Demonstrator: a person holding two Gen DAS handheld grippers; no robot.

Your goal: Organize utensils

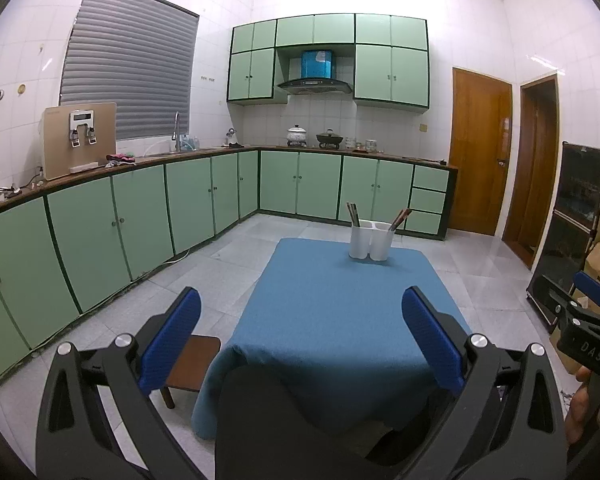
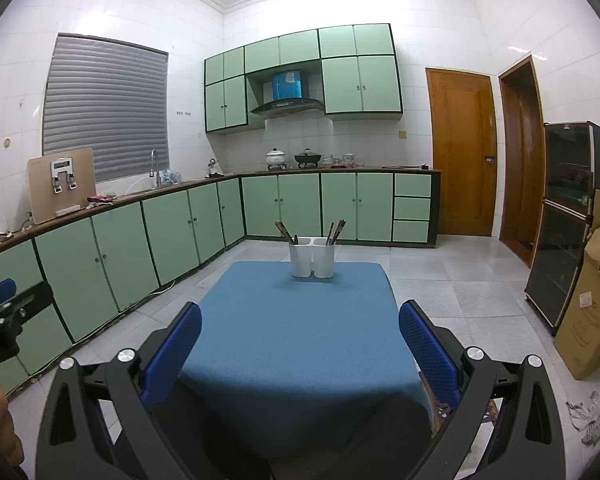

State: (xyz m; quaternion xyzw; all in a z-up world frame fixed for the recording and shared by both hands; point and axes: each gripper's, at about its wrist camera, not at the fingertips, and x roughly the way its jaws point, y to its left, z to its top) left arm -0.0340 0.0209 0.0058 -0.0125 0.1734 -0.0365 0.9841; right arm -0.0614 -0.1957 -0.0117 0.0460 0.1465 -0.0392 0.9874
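Left wrist view: the left gripper [image 1: 301, 338] hangs with its blue fingers [image 1: 175, 338] spread wide, holding nothing, above the near edge of the blue-clothed worktop [image 1: 332, 312]. A white two-compartment utensil holder [image 1: 371, 240] stands near the far edge, utensils [image 1: 354, 213] upright in both compartments.

Right wrist view: the right gripper [image 2: 300, 350] likewise has its fingers [image 2: 430, 350] parted and unloaded, with the holder [image 2: 312, 257] well ahead.

White two-cup holder [image 2: 312, 258] upright at far end of blue table [image 2: 292, 332]. Dark utensils [image 2: 285, 232] lean left in left cup, brown ones [image 2: 336, 232], maybe chopsticks, lean right in right cup.
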